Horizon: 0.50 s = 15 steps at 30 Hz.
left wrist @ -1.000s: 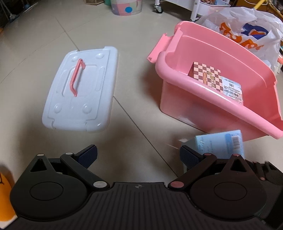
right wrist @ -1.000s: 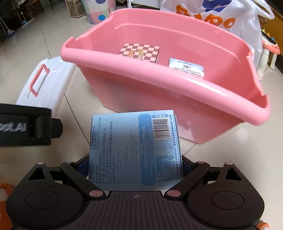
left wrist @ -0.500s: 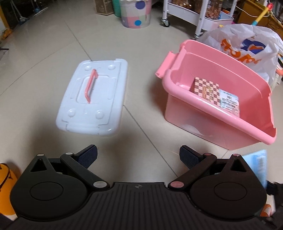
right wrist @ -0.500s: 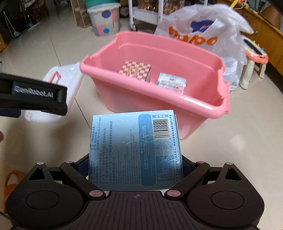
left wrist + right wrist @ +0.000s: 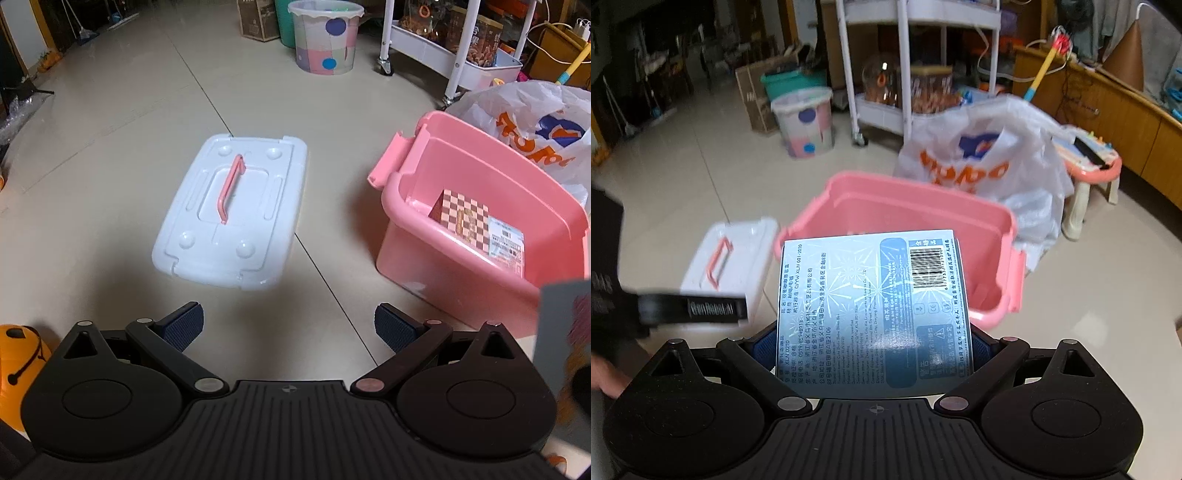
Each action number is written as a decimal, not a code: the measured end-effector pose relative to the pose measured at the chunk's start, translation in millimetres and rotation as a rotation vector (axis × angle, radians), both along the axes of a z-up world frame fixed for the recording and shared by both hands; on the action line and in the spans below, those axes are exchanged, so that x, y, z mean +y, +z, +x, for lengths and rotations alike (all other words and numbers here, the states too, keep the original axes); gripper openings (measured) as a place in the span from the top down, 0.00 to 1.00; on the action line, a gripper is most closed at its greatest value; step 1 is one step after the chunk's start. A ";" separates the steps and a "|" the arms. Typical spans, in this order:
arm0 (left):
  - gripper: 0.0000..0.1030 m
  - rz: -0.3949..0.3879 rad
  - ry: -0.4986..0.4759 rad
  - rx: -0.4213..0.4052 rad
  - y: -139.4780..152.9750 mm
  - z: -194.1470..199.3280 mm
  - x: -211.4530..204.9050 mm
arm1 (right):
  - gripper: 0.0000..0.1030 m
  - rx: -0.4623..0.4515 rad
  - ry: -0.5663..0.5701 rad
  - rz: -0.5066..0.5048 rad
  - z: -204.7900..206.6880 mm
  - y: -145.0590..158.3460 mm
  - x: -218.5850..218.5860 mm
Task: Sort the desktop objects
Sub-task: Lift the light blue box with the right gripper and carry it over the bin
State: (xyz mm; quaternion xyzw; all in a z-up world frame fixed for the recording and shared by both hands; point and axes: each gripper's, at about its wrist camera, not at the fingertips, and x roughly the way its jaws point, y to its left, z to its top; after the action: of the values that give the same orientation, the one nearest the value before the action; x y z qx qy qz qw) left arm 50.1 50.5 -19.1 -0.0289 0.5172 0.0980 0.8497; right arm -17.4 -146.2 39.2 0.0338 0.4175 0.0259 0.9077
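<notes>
We are partway through the sorting, judging by how things are lying now: one checkered box (image 5: 466,218) is already resting inside the pink bin (image 5: 458,266), leaning toward its near wall, with what is looking like one labelled pack (image 5: 506,242) lying against it, though we cannot tell whether that label is a separate item or part of the box. The right gripper (image 5: 874,341) is carrying one blue printed box (image 5: 873,314), its jaws spread wide and clamped on the box's two sides, and we are holding it above the floor (image 5: 110,122) just short of the bin's near rim. So that box is not yet dropped in. The left gripper (image 5: 289,325) is hanging empty, jaws parted with nothing between them, facing the floor between the bin and the one white lid (image 5: 232,214), which is lying flat on the floor to the bin's left, handle up. Left to do, as we are reading it: placing the blue box in, then likely fitting the lid. Count: one bin, one lid, one box in hand
</notes>
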 end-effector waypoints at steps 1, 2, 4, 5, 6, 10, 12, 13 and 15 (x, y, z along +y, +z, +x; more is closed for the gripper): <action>0.02 -0.001 0.002 -0.005 1.6 1.1 0.1 | 0.11 -0.010 -0.008 0.002 2.8 3.5 -1.5; 0.02 -0.002 0.004 -0.011 3.3 2.2 0.2 | 0.11 -0.020 -0.016 0.003 6.5 6.8 -3.1; 0.02 0.001 0.003 -0.023 5.4 4.5 -0.4 | 0.11 -0.040 -0.035 0.014 14.4 11.3 -7.5; 0.02 0.005 0.002 -0.026 6.1 5.7 -0.9 | 0.11 -0.048 -0.048 0.022 19.1 12.6 -10.3; 0.02 0.011 -0.001 -0.027 6.2 7.0 -1.6 | 0.11 -0.054 -0.063 0.030 24.4 12.8 -13.2; 0.02 0.020 -0.009 -0.025 3.5 12.3 -3.9 | 0.11 -0.050 -0.100 0.051 50.8 6.8 -24.7; 0.02 0.019 -0.002 -0.021 1.2 15.8 -3.9 | 0.11 -0.043 -0.115 0.052 64.6 2.7 -30.0; 0.02 0.017 0.003 -0.019 0.0 17.6 -3.8 | 0.10 -0.040 -0.126 0.055 72.2 0.1 -33.0; 0.02 0.007 0.016 -0.010 -3.3 21.0 -4.1 | 0.10 -0.025 -0.146 0.070 90.0 -7.9 -39.9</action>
State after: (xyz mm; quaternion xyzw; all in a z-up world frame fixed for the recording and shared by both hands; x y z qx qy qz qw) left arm 71.1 46.5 -22.4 -0.0305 0.5124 0.1065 0.8516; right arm 72.6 -186.2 31.3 0.0956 0.4012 -0.0256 0.9106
